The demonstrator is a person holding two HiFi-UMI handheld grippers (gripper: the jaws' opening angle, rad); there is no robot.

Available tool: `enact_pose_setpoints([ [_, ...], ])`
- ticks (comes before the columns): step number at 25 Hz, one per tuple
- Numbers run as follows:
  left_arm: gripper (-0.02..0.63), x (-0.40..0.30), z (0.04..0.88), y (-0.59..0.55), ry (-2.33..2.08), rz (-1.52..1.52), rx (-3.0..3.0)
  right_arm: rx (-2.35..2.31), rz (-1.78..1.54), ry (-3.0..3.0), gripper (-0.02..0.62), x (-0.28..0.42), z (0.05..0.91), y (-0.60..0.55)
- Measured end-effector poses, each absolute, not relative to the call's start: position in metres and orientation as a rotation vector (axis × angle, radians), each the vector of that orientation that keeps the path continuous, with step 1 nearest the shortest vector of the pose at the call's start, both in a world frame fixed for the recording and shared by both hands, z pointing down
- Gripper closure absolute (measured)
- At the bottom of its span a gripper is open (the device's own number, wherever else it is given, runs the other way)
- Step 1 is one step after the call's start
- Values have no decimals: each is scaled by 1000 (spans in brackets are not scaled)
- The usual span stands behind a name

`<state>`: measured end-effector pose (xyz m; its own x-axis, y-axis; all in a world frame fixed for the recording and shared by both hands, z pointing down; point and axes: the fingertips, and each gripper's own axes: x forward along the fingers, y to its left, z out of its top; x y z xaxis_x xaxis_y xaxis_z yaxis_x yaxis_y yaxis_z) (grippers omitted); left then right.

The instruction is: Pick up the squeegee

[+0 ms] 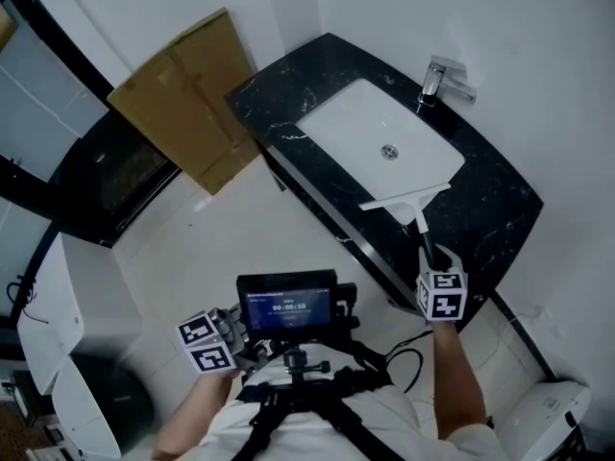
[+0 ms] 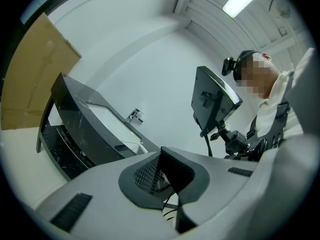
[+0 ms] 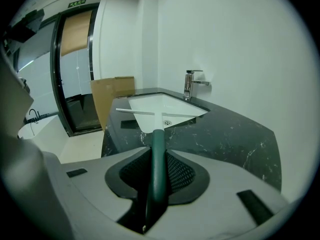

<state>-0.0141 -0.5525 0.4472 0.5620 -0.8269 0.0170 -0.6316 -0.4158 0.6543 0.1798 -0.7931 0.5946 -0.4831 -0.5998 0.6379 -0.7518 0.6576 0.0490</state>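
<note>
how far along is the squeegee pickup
Done: the right gripper is clamped on the squeegee handle. In hand: that grip. Left: the lift, since the blade looks to rest across the sink edge.

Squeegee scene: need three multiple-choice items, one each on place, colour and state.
1. Where does the squeegee blade lie?
A) over the sink edge
B) on the floor
C) on the cardboard

2. What colour is its handle?
A) red
B) dark green
C) yellow

3. What state is the right hand-held gripper in?
A) open, empty
B) shut on the faucet
C) shut on the handle

Answers:
1 A, the white blade crosses the basin's rim.
2 B, the right gripper view shows a green shaft.
3 C, both pads press the shaft.
</note>
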Motion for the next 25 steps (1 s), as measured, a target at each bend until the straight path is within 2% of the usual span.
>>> enact_pose_setpoints([
  [25, 614, -21, 452, -540, -1263, -430, 2155, 1012, 311, -2280, 517, 175, 564, -785],
])
